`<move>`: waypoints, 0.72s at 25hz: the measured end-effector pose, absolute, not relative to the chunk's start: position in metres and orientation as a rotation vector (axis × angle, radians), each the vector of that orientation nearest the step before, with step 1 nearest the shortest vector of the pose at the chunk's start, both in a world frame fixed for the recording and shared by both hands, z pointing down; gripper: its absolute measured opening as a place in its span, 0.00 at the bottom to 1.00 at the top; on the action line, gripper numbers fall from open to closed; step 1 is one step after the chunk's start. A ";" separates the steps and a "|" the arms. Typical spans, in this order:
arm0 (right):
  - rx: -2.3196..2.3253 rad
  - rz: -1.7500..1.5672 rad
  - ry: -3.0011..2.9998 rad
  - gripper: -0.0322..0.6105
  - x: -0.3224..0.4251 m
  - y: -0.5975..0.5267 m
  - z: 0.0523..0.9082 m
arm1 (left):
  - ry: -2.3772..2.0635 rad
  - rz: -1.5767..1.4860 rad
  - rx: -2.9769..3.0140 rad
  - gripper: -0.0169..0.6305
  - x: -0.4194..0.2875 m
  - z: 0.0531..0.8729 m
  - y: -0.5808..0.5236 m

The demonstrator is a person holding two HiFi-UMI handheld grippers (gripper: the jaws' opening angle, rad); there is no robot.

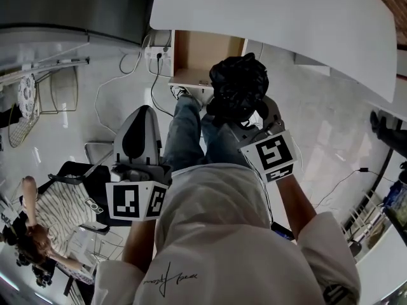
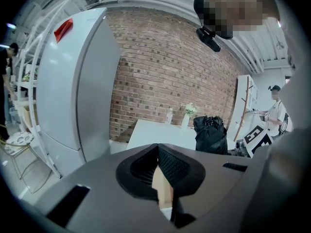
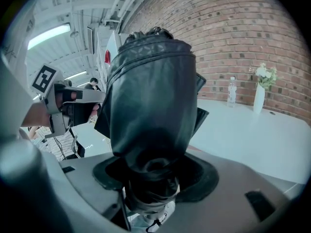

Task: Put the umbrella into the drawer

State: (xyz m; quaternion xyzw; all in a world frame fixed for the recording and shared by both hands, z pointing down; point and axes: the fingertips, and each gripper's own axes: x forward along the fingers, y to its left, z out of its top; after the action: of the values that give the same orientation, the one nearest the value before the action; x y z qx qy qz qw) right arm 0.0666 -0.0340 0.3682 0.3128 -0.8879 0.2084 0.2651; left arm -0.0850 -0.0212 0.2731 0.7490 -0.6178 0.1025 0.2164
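Observation:
The black folded umbrella stands up out of my right gripper, which is shut on its lower end. It fills the middle of the right gripper view, where the right gripper clamps its base. The open drawer, wooden inside, sits under the white table's edge, just beyond and left of the umbrella. My left gripper hangs to the left over the floor, its jaws together with nothing between them. The left gripper view also catches the umbrella at the right.
The white table spans the top. Cables trail on the floor near a wire chair. A person in a striped shirt sits at lower left. A fridge stands left; a vase and bottle rest on the table.

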 end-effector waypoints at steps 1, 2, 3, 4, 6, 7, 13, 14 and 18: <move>0.843 0.569 -2.395 0.47 0.065 -0.034 0.371 | -1.705 0.289 2.073 0.05 -0.086 0.275 -0.022; 0.839 0.574 -2.391 0.47 0.062 -0.035 0.375 | -1.699 0.293 2.070 0.05 -0.086 0.277 -0.022; 0.834 0.579 -2.388 0.47 0.060 -0.035 0.379 | -1.692 0.297 2.068 0.05 -0.087 0.280 -0.023; 0.826 0.581 -2.386 0.47 0.057 -0.036 0.383 | -1.685 0.301 2.065 0.05 -0.087 0.283 -0.023; 0.812 0.576 -2.381 0.47 0.052 -0.038 0.390 | -1.671 0.309 2.059 0.05 -0.089 0.290 -0.026; 0.807 0.574 -2.379 0.47 0.050 -0.039 0.393 | -1.665 0.314 2.057 0.05 -0.091 0.293 -0.028; 0.811 0.603 -2.353 0.47 0.043 -0.047 0.416 | -1.636 0.338 2.050 0.05 -0.093 0.306 -0.039; 0.812 0.606 -2.348 0.47 0.043 -0.049 0.419 | -1.631 0.343 2.051 0.05 -0.093 0.307 -0.040; 0.805 0.609 -2.330 0.47 0.040 -0.057 0.433 | -1.608 0.362 2.041 0.05 -0.093 0.317 -0.049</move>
State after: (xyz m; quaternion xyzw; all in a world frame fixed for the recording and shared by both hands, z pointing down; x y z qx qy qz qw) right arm 0.0400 -0.0567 0.4333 0.3029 -0.8762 0.2289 0.2967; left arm -0.0935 -0.0488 0.3167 0.7521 -0.5925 0.1333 0.2561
